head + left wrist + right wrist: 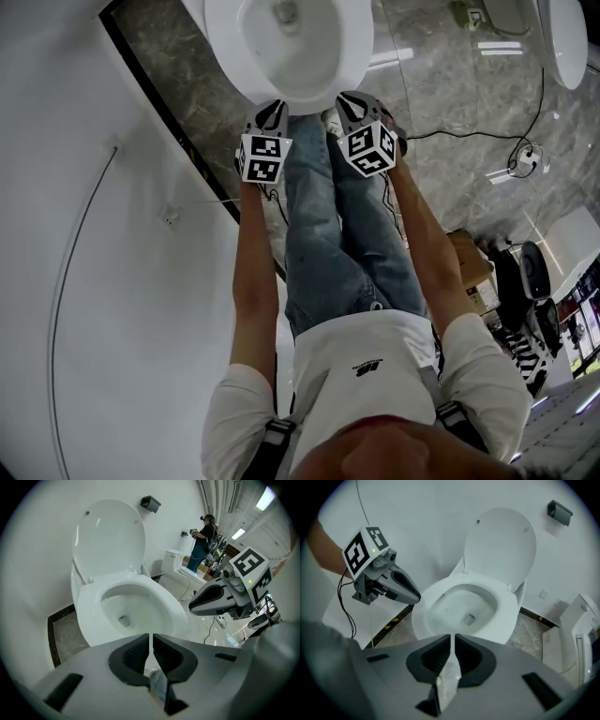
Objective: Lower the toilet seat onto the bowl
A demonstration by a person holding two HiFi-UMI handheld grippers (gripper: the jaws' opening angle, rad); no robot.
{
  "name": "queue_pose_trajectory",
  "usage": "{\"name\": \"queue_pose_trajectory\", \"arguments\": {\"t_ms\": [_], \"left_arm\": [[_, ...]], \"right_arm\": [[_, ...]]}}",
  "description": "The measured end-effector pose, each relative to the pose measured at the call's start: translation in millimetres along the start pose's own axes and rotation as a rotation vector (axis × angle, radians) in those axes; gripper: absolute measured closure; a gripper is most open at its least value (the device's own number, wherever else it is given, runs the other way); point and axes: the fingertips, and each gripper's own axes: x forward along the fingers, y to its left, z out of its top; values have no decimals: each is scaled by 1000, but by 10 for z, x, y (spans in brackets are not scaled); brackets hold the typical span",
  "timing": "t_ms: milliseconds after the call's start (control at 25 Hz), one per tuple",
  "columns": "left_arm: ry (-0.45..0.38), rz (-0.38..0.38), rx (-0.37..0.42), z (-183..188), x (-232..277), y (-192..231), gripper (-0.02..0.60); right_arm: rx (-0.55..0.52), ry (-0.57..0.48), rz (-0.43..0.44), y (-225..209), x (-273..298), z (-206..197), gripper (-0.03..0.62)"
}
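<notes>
A white toilet [225, 47] stands at the top of the head view. Its seat ring [166, 604] [508, 599] lies flat on the bowl, and the lid [110, 536] [499, 541] stands upright against the wall. My left gripper [270, 108] [151, 635] hovers just in front of the bowl's front rim, jaws drawn together to a thin slit with nothing between them. My right gripper [352, 98] [453, 635] hangs beside it at the same rim, also nearly closed and empty. Neither gripper touches the toilet. Each shows in the other's view: the right gripper [193, 606], the left gripper [416, 596].
The wearer's jeans-clad legs [347, 234] stand right below the grippers. A white wall [94, 234] runs along the left. A second toilet [180, 566] and a person [204, 536] are further back. Cables [525, 155] lie on the marble floor to the right.
</notes>
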Motion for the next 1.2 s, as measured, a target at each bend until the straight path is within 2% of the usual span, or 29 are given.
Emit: {"name": "queue_pose_trajectory", "arguments": {"t_ms": [320,520,1200], "left_arm": [[-83,28,23,299,-212,59,537],[-136,40,74,600,-353,66,546],[-220,82,118,1070,-727,-44,552]], "right_arm": [[23,-105,-59,-149,-221,362,554],[22,-159,-68,-191,-354,552,565],[68,-240,-98,-360,-721,819,565]]}}
